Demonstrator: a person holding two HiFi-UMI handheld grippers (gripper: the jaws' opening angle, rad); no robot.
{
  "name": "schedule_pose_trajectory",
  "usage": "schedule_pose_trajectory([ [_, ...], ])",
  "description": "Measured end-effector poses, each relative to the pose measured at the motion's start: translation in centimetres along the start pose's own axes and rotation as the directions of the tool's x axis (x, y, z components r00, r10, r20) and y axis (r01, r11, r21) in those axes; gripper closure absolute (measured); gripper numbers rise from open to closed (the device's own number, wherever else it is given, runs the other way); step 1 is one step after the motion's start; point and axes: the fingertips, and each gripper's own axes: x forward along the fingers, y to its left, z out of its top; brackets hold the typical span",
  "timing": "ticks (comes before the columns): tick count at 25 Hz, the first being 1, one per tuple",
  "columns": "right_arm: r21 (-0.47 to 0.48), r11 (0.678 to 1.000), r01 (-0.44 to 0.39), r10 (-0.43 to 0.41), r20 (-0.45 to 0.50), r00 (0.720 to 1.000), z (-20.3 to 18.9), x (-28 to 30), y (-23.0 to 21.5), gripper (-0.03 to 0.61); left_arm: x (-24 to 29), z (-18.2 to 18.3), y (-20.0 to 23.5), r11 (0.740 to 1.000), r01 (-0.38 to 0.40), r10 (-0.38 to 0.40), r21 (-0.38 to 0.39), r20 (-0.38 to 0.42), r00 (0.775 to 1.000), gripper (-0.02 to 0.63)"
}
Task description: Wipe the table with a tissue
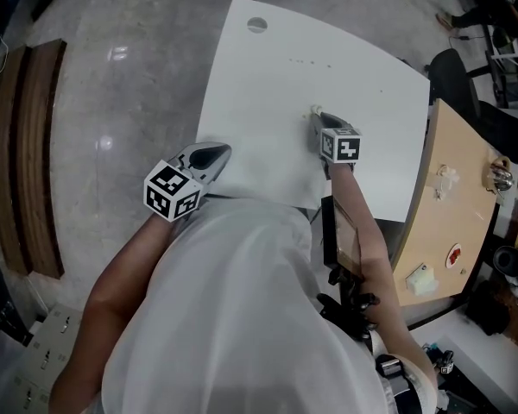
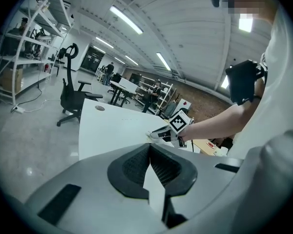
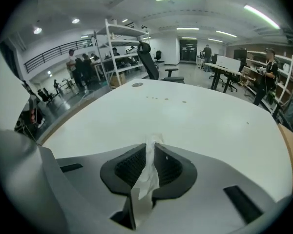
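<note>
**Tissue pinched in the right gripper, mid-table**

The right gripper pinches a crumpled white tissue between its jaws. The tissue's end sticks out past the tips, over the middle of the white table, and whether it touches the surface cannot be told. The left gripper, its jaws pressed together on nothing, sits at the table's near left edge, well apart from the tissue. Small dark specks mark the far part of the table.

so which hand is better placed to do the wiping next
Right. The right tongs are clamped on the tissue, out over the table. The left tongs are shut with nothing in them, at the table's near edge.
</note>
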Motion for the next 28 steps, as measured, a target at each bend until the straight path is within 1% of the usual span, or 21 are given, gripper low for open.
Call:
schedule_pose_trajectory([
  [4, -0.032, 0.999, 0.036, -0.036, -0.021, 0.999, -0.1, 0.3, 0.1, 0.523, -0.1, 0.2, 0.1, 1.000, -0.008, 0.008, 0.009, 0.005, 1.000, 0.607],
  [6, -0.069, 0.996, 0.061, -0.064, -0.037, 0.997, -0.2, 0.4, 0.5, 0.525, -0.3, 0.2, 0.0, 1.000, -0.012, 0.012, 0.011, 0.008, 1.000, 0.606],
  [8, -0.099, 0.993, 0.069, -0.074, -0.053, 0.996, -0.2, 0.3, 0.9, 0.525, -0.3, 0.2, 0.0, 1.000, -0.011, 0.011, 0.010, 0.009, 1.000, 0.606],
  [12, -0.093, 0.995, 0.029, -0.034, -0.048, 0.998, 0.1, 0.7, 2.8, 0.525, -0.3, 0.4, 0.3, 1.000, -0.008, 0.008, 0.009, 0.006, 1.000, 0.606],
  [14, -0.106, 0.994, 0.018, -0.024, -0.054, 0.998, 0.0, 0.8, 3.8, 0.525, -0.1, 0.5, 0.2, 1.000, -0.003, 0.003, 0.013, 0.002, 1.000, 0.607],
  [16, -0.141, 0.990, 0.010, -0.017, -0.051, 0.999, -0.3, 0.8, 4.7, 0.525, 0.3, 0.5, 0.0, 1.000, 0.006, -0.006, 0.020, -0.002, 1.000, 0.606],
  [18, -0.200, 0.980, -0.005, -0.003, -0.040, 0.999, -0.5, 0.7, 5.8, 0.525, 0.7, 0.7, -0.2, 0.999, 0.017, -0.017, 0.028, -0.004, 1.000, 0.607],
  [22, -0.289, 0.955, -0.060, 0.053, -0.035, 0.998, -1.6, 0.0, 8.5, 0.525, 1.0, 0.9, -0.7, 0.999, 0.035, -0.034, 0.041, -0.009, 0.999, 0.607],
  [24, -0.321, 0.941, -0.110, 0.101, -0.043, 0.994, -2.1, -0.3, 9.8, 0.525, 1.2, 1.0, -0.8, 0.998, 0.040, -0.040, 0.045, -0.010, 0.999, 0.606],
  [26, -0.327, 0.926, -0.186, 0.178, -0.054, 0.982, -2.7, -0.8, 11.3, 0.525, 1.7, 1.0, -0.9, 0.998, 0.046, -0.045, 0.050, -0.013, 0.999, 0.607],
  [28, -0.298, 0.923, -0.244, 0.246, -0.030, 0.969, -3.5, -1.9, 12.4, 0.525, 2.1, 1.1, -1.3, 0.997, 0.058, -0.057, 0.056, -0.017, 0.998, 0.607],
])
